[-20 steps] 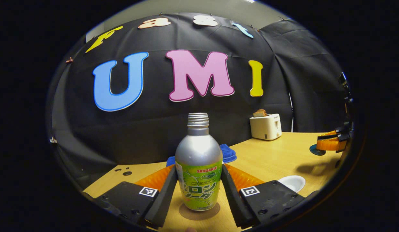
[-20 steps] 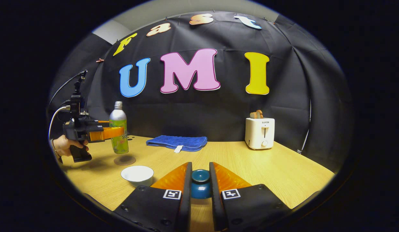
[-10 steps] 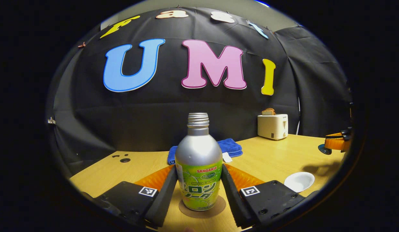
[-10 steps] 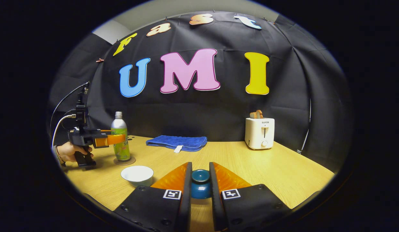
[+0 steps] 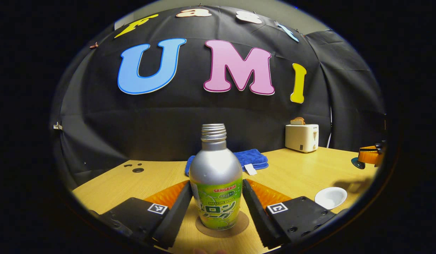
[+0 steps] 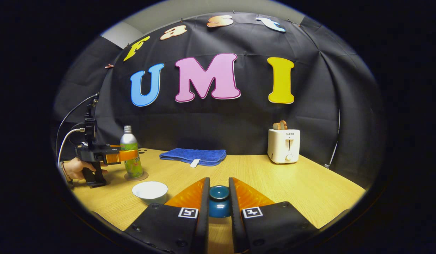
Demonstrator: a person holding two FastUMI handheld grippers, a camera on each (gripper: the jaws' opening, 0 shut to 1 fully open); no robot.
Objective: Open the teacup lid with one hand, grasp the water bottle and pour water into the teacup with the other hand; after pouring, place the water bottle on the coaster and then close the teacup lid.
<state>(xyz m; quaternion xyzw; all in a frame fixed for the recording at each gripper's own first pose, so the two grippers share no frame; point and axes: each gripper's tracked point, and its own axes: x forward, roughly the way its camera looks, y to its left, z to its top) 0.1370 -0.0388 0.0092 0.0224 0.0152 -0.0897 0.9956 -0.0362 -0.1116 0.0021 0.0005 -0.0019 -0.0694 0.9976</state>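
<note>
On the coaster (image 5: 222, 225) stands the water bottle (image 5: 216, 183), left tongs (image 5: 216, 206) slightly apart around it; right tongs (image 6: 218, 206) clamp the teacup lid (image 6: 219, 201).

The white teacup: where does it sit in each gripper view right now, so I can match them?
Left gripper view: the white teacup is at lower right, right of the water bottle standing on the coaster.
Right gripper view: the teacup is at lower left, nearer than the bottle.
Shared landmark: the white toaster at the table's back.
</note>
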